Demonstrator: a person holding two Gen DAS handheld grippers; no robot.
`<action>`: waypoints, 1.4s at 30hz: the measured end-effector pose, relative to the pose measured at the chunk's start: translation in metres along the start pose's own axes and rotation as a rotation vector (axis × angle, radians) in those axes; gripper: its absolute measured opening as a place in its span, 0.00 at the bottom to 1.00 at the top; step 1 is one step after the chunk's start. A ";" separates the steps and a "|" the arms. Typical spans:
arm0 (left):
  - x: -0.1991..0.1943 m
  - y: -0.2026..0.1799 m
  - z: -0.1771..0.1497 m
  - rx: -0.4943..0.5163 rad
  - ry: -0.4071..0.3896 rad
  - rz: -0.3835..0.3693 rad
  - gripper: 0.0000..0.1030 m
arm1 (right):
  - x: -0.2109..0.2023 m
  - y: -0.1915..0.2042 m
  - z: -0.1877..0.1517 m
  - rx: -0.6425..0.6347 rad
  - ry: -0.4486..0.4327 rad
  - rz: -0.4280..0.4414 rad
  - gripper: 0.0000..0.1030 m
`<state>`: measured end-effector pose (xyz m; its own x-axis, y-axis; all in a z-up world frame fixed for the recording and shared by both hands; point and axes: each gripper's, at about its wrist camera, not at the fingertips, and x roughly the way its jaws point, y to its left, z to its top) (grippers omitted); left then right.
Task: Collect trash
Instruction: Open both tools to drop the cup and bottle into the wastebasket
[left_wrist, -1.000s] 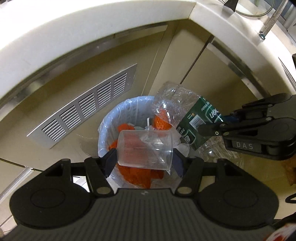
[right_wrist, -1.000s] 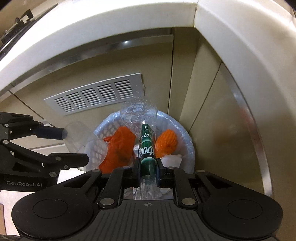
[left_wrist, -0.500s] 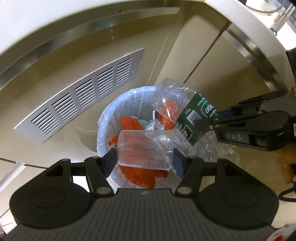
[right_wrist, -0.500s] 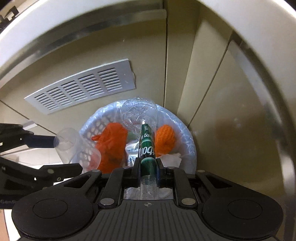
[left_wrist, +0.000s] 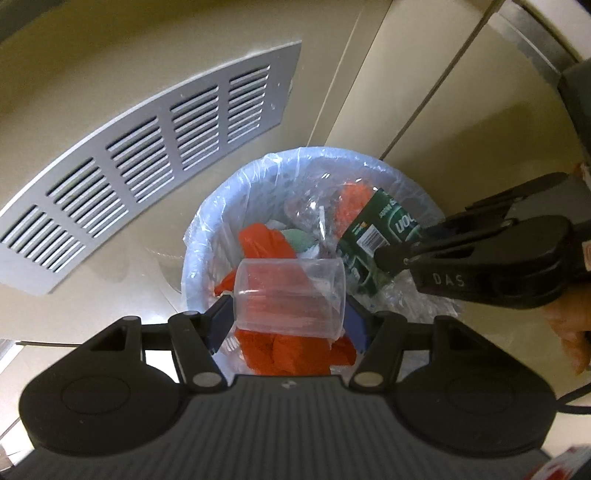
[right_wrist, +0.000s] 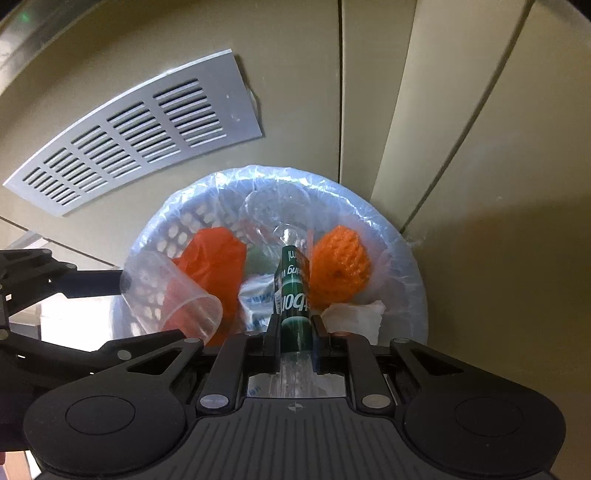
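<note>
Clear plastic, in the form of a tumbler-shaped cup (left_wrist: 291, 295), is lying crosswise between the left gripper's (left_wrist: 290, 317) blue-padded fingers (left_wrist: 221, 323), which are clasping it at both ends. Directly below those fingers, a round white perforated bin (left_wrist: 195, 236) lined with a translucent bag is sitting, holding crumpled orange plastic (left_wrist: 266, 242) and an orange foam net (right_wrist: 340, 266). To the left gripper's right, the right gripper (right_wrist: 294, 336) is pinching a crushed clear bottle with a green label (right_wrist: 293, 295), its fingers clenched narrowly on the flattened body and the bottle pointing down over the bin's mouth. White tissue (right_wrist: 354, 317), apparently crumpled, is resting just beyond the right finger. A grey louvred vent panel (right_wrist: 140, 133) is showing on the beige cabinet front beyond both grippers.
</note>
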<state>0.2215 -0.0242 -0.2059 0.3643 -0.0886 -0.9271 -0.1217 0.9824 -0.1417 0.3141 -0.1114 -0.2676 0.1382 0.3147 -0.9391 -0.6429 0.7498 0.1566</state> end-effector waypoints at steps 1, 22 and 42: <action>0.002 -0.001 0.000 0.001 0.000 -0.001 0.58 | 0.002 -0.001 0.000 -0.004 0.001 0.003 0.14; 0.012 0.000 -0.007 0.004 0.010 0.007 0.64 | -0.005 -0.009 -0.005 0.024 -0.036 0.045 0.39; -0.047 -0.005 -0.019 -0.032 -0.090 0.039 0.71 | -0.077 0.006 -0.027 -0.003 -0.124 0.045 0.57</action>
<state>0.1876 -0.0280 -0.1681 0.4403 -0.0332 -0.8972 -0.1670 0.9789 -0.1182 0.2794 -0.1463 -0.2026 0.2010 0.4180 -0.8859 -0.6532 0.7312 0.1968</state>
